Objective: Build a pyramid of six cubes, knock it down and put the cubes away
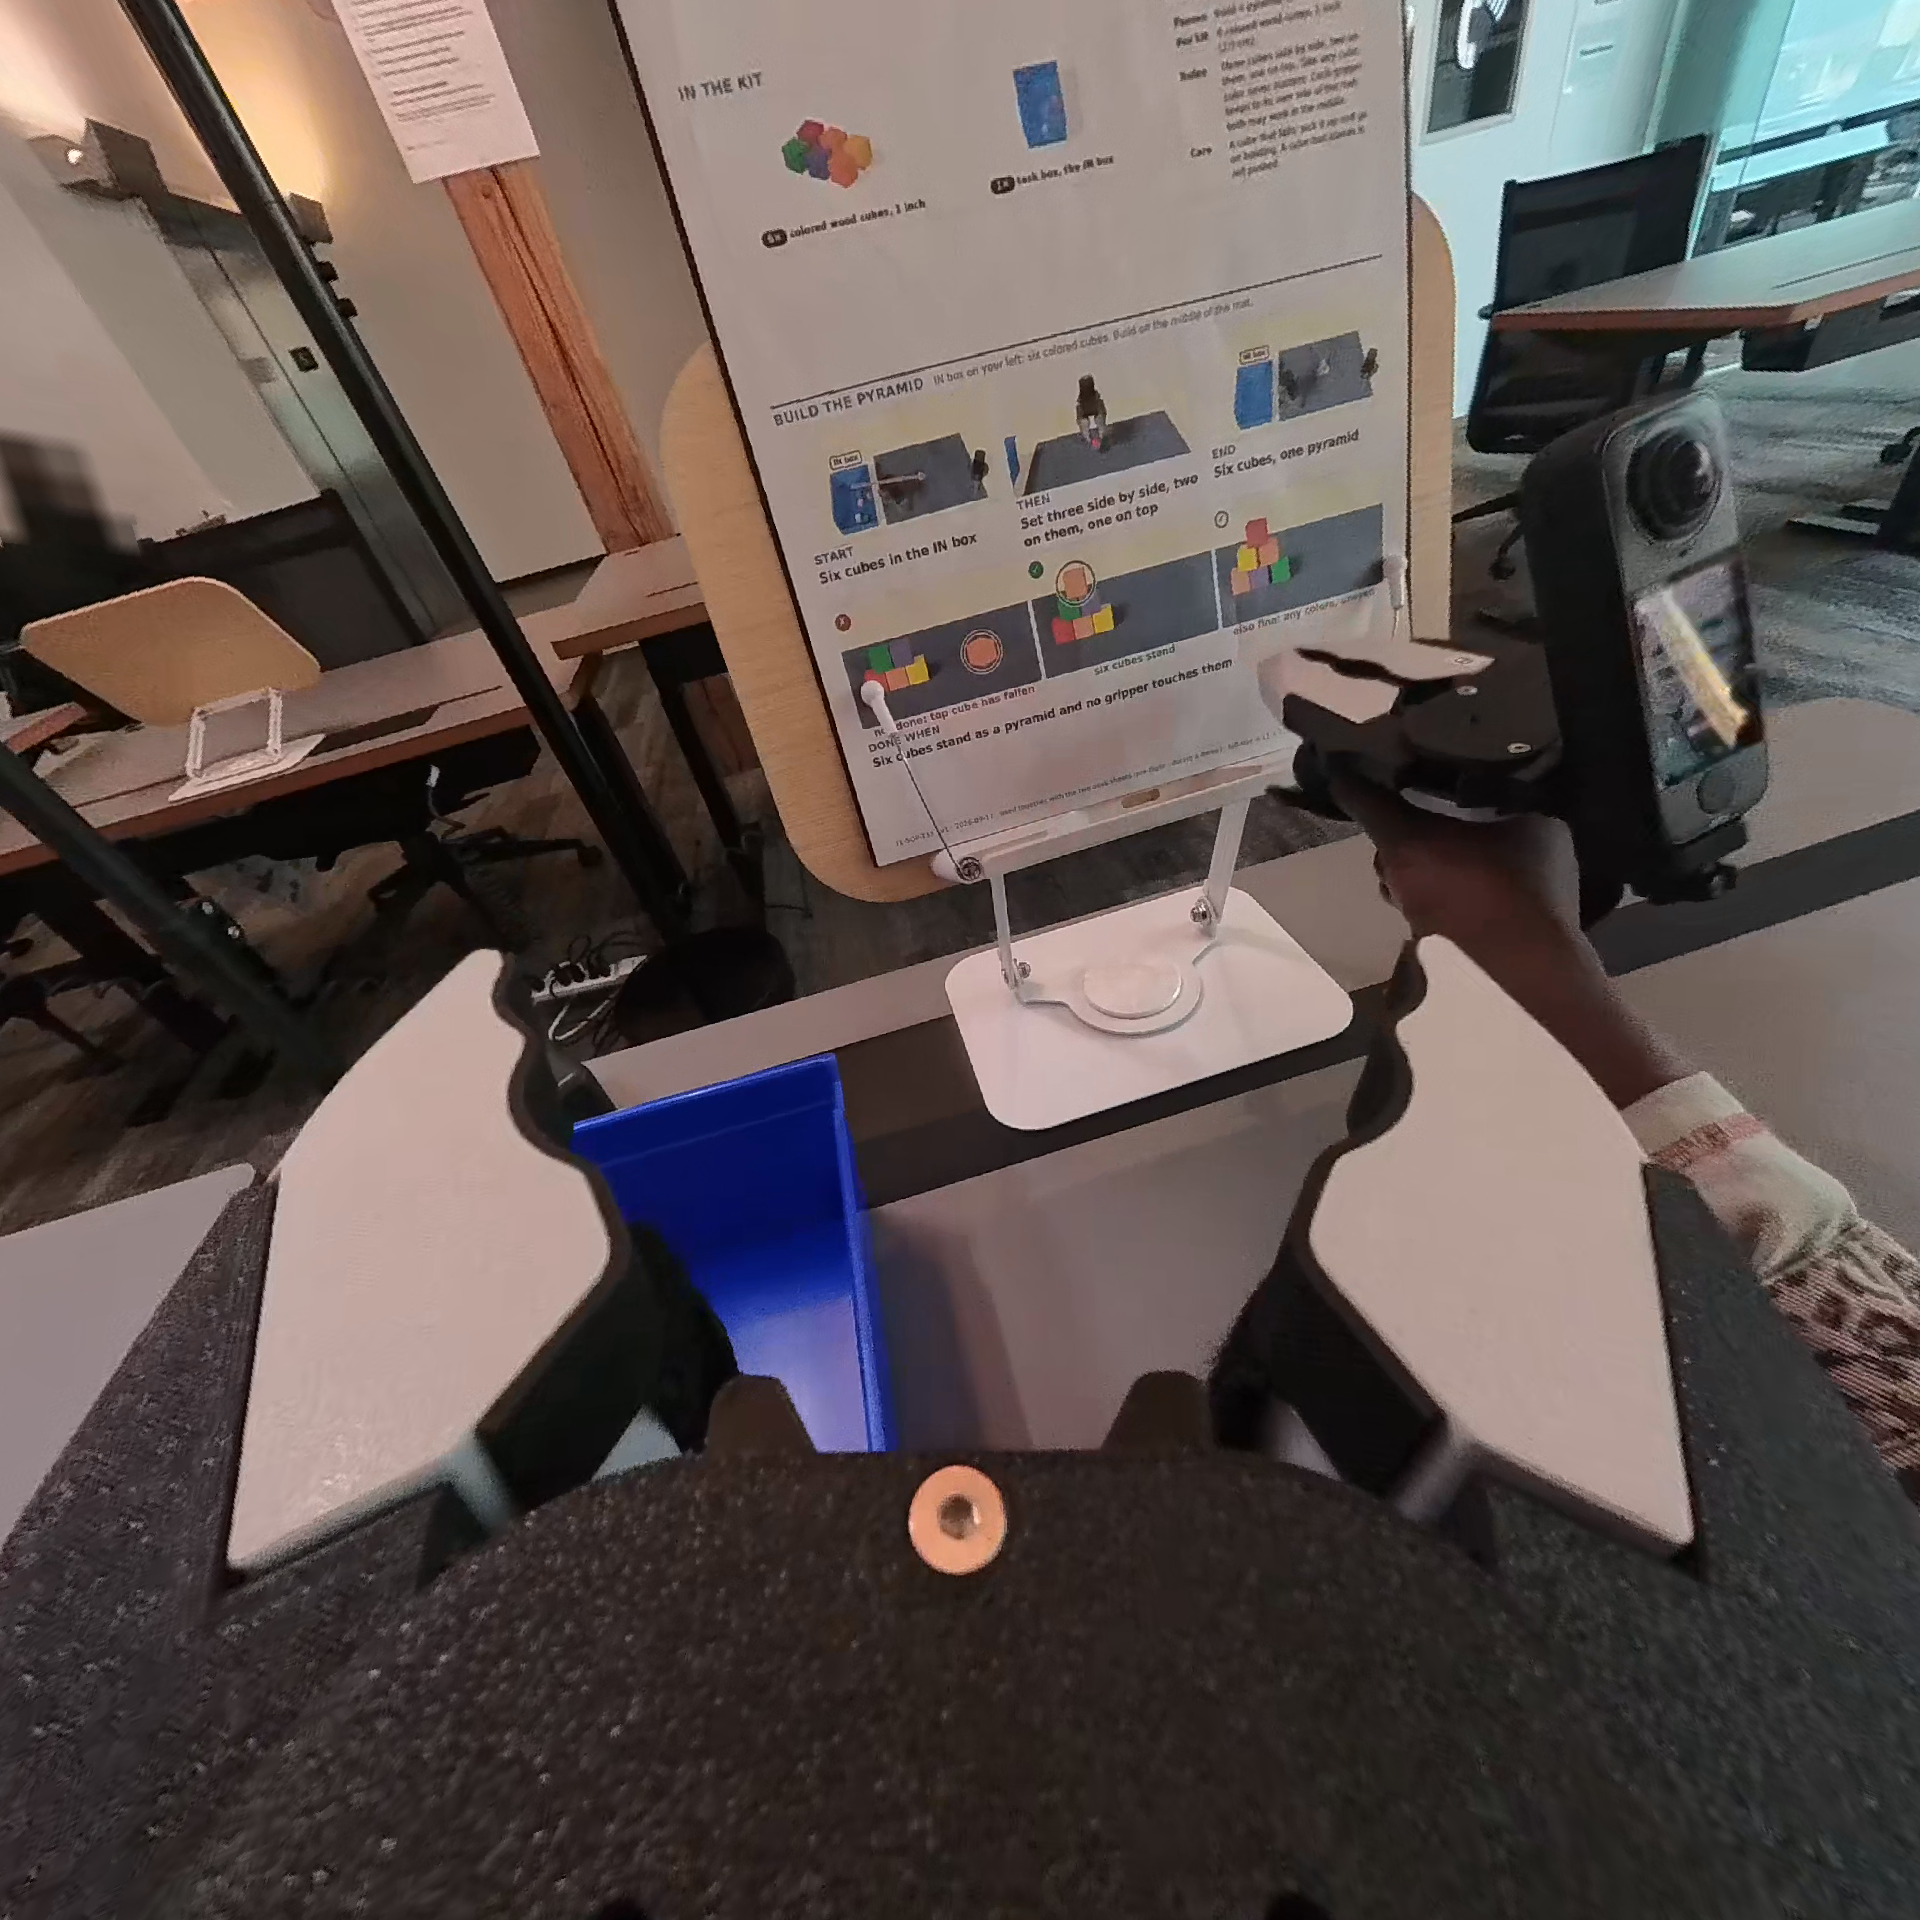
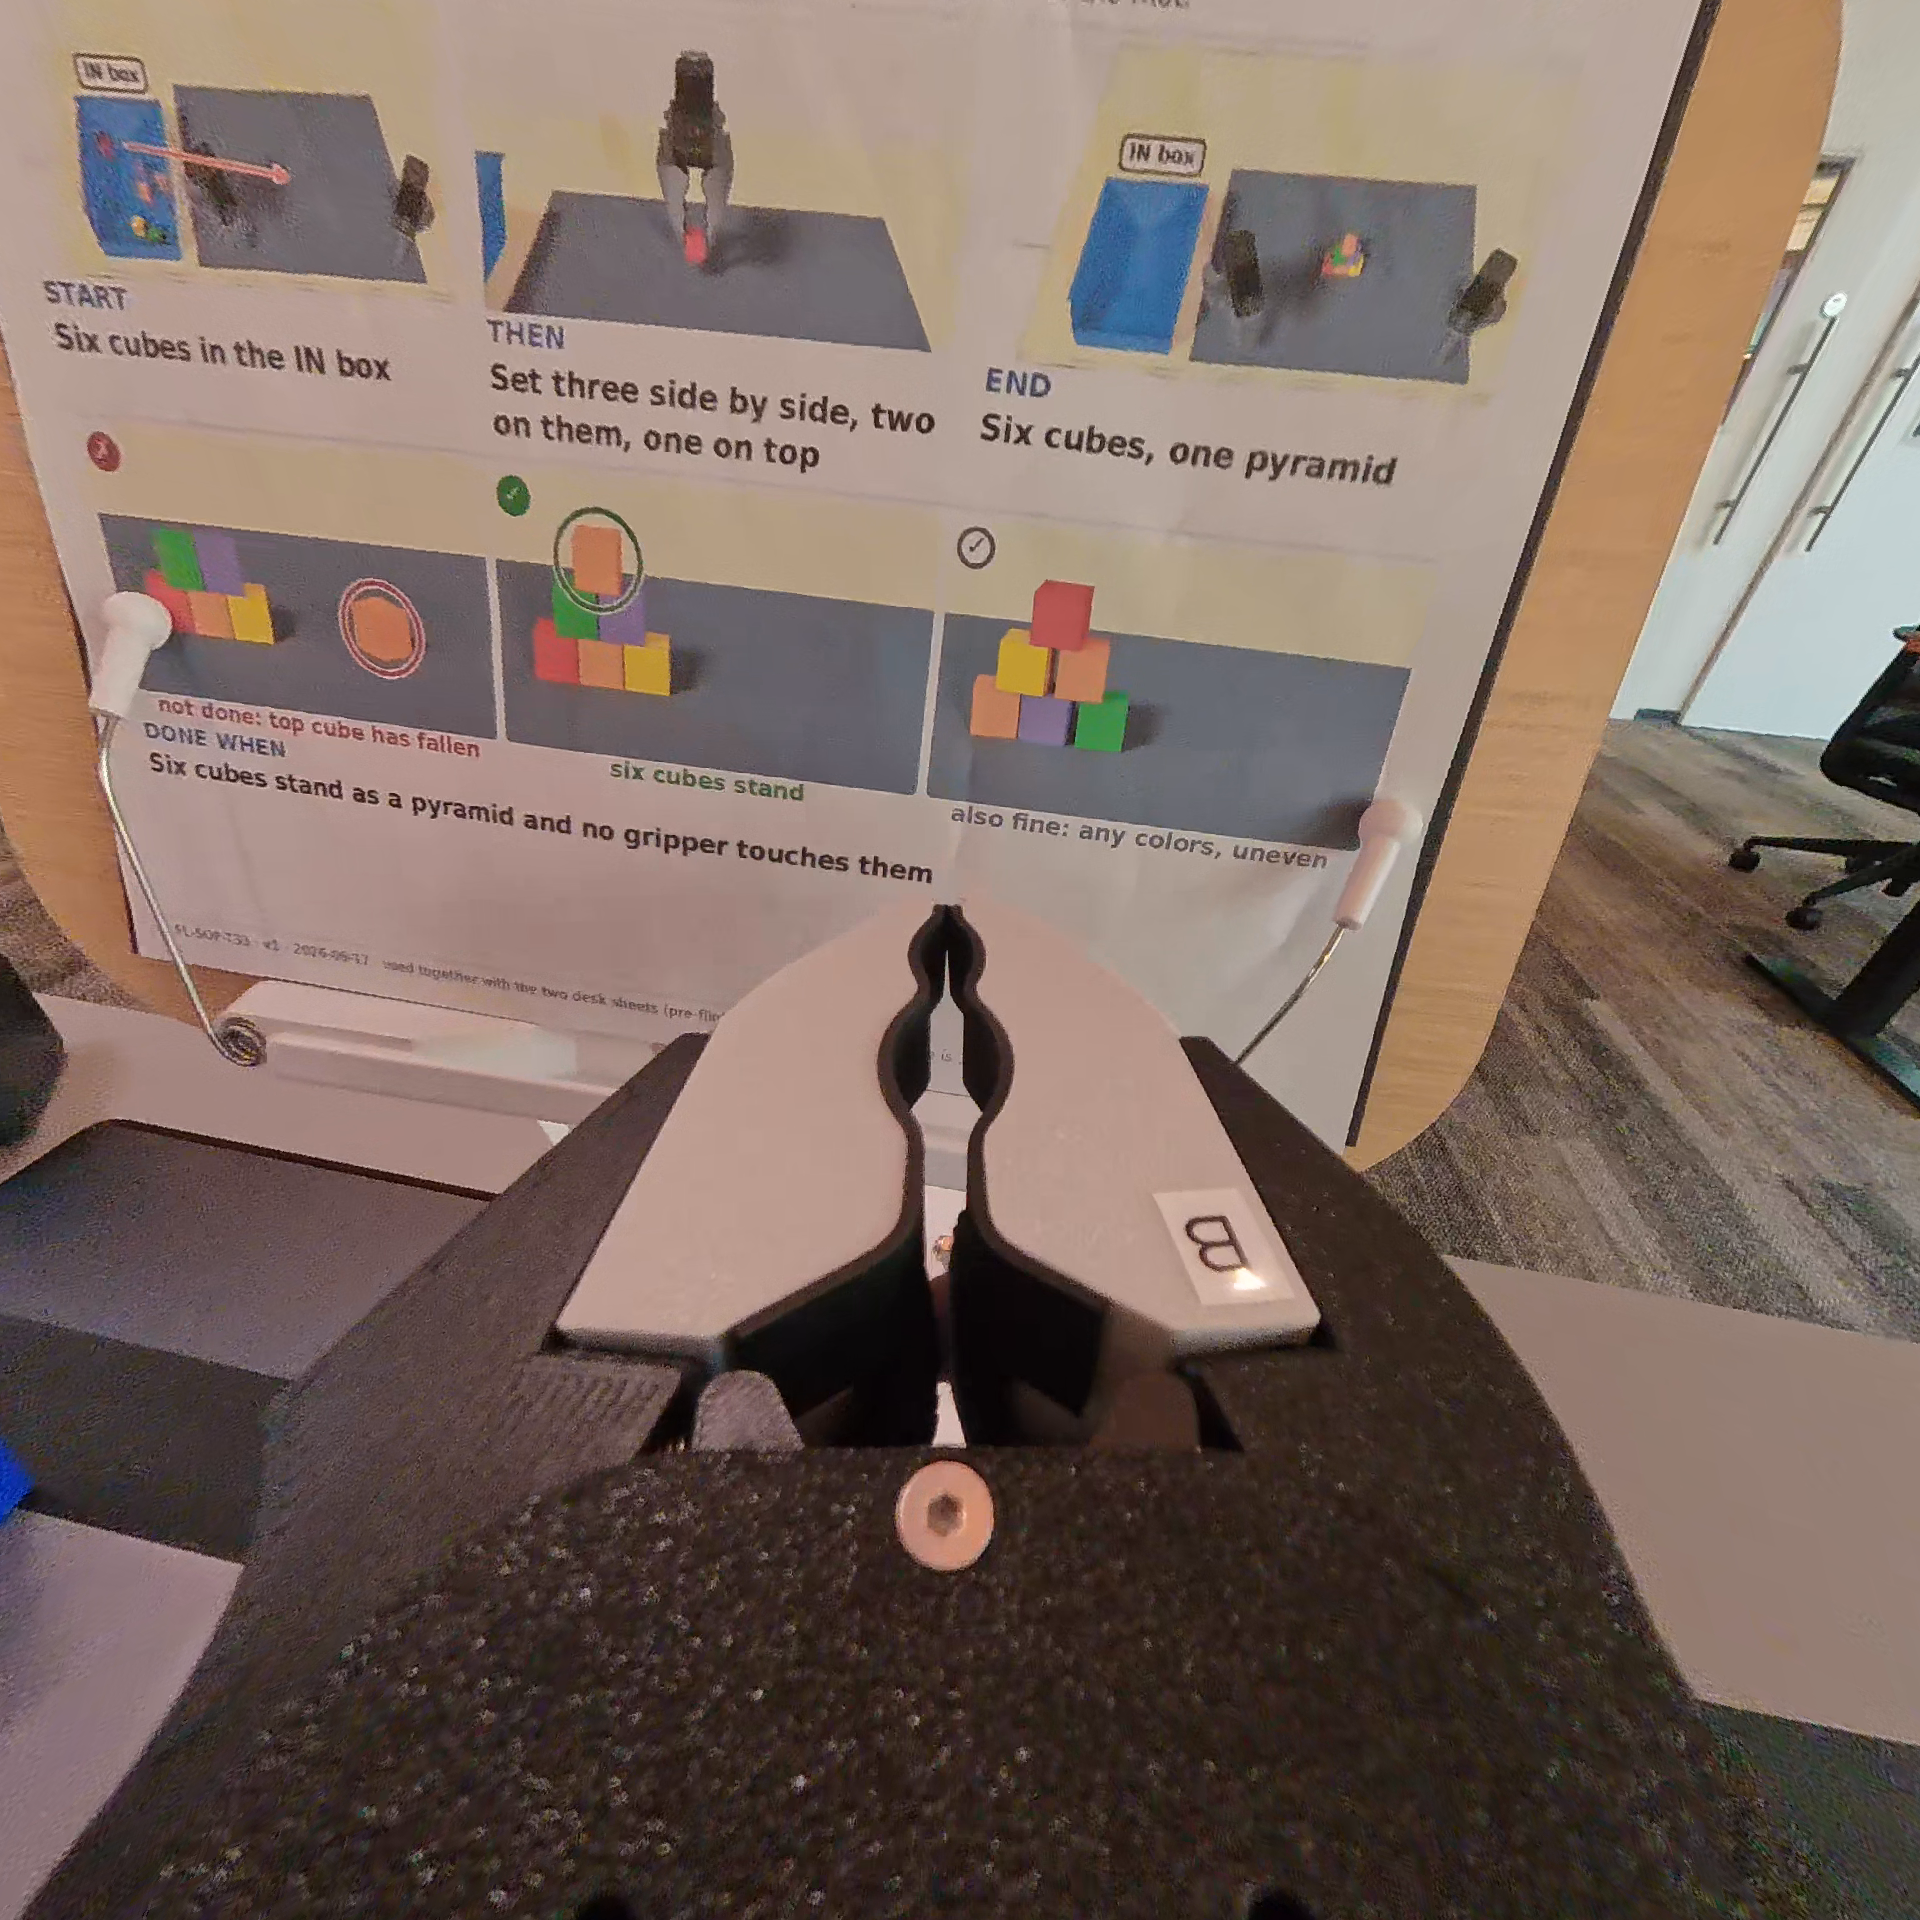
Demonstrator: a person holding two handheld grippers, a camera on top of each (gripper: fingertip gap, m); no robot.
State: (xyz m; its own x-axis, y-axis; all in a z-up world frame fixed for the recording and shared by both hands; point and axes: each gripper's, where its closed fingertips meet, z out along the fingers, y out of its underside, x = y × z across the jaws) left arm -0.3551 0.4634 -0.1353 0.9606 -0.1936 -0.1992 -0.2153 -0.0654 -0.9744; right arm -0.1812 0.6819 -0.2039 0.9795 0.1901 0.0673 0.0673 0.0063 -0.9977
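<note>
No real cubes show in either view. My left gripper (image 1: 956, 1018) is open wide and empty, held above the desk, with the far wall of the blue box (image 1: 727, 1164) showing between its fingers at the left. My right gripper (image 2: 948, 916) is shut with nothing between its fingers, raised in front of the instruction sheet (image 2: 727, 468). It also shows in the left wrist view (image 1: 1299, 675) at the upper right, held by a hand (image 1: 1496, 914), with its camera (image 1: 1673, 623) behind it.
A white stand (image 1: 1153, 1018) on the desk's far edge holds the instruction sheet (image 1: 1039, 416) on a wooden board. A dark mat (image 2: 125, 1382) lies at the left. Other desks (image 1: 312, 727) and office chairs (image 2: 1870, 790) stand beyond on the carpeted floor.
</note>
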